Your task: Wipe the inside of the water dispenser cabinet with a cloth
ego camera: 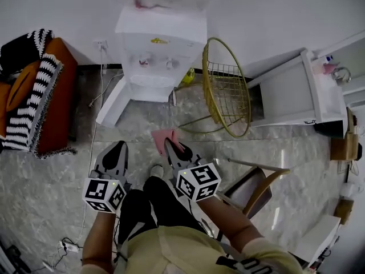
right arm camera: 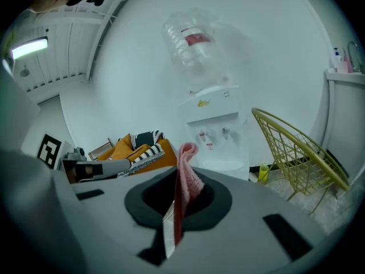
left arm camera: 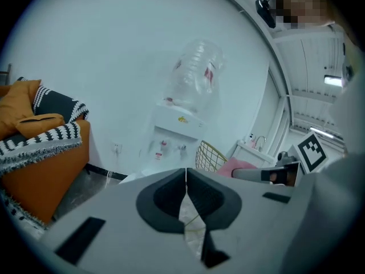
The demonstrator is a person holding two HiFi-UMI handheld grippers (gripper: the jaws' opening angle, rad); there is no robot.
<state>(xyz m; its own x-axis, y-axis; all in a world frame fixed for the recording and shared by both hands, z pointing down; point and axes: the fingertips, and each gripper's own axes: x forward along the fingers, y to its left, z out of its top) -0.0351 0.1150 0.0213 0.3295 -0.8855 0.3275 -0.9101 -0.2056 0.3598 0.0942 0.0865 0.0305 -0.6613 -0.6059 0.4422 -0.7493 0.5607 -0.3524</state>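
Pinches a pink cloth (right arm camera: 185,178) in the right claw (ego camera: 173,146), jaws pressed on the fabric with a folded edge standing up past the tips. Sits just below the middle of the head view, over the grey marble floor (ego camera: 285,147) and well apart from the water dispenser (ego camera: 161,44) at upper centre. Keeps the left claw (left arm camera: 186,173) pressed together on nothing, level with the right one and to its left. Stands white against the wall, carrying a clear bottle (right arm camera: 194,44) on top and two taps on the front. Seems to have the cabinet door (ego camera: 114,104) swung open toward the lower left, though the inside is too small to read. Leans a gold wire basket (ego camera: 228,90) just right of the dispenser, with a small yellow-green bottle (ego camera: 189,76) between them. Shows an orange sofa (ego camera: 57,101) with a striped blanket at the left edge and a white bench (ego camera: 296,90) at the upper right.
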